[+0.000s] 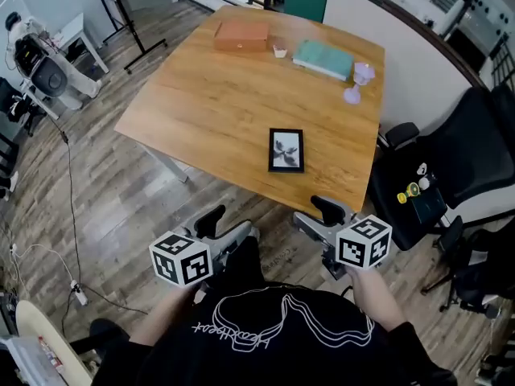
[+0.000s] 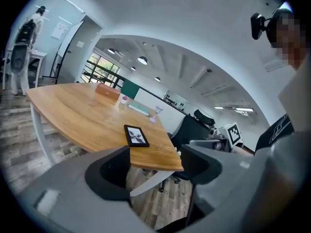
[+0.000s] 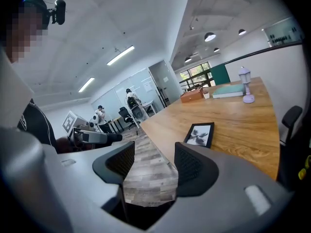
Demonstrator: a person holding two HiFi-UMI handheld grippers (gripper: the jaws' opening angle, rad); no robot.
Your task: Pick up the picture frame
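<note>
The picture frame (image 1: 286,149), black-edged with a pale print, lies flat on the wooden table (image 1: 209,103) close to its near edge. It also shows in the left gripper view (image 2: 136,135) and the right gripper view (image 3: 199,134). Both grippers hang over the floor in front of the person's body, short of the table edge. My left gripper (image 1: 228,225) (image 2: 158,166) is open with nothing between its jaws, below and left of the frame. My right gripper (image 1: 318,215) (image 3: 154,161) is open and empty too, just below the frame's near end.
At the table's far end lie an orange box (image 1: 241,35), a small white cup (image 1: 279,51), a teal book (image 1: 323,58) and a little purple lamp (image 1: 358,83). A black office chair (image 1: 451,175) stands at the table's right side. Cables run over the plank floor at left.
</note>
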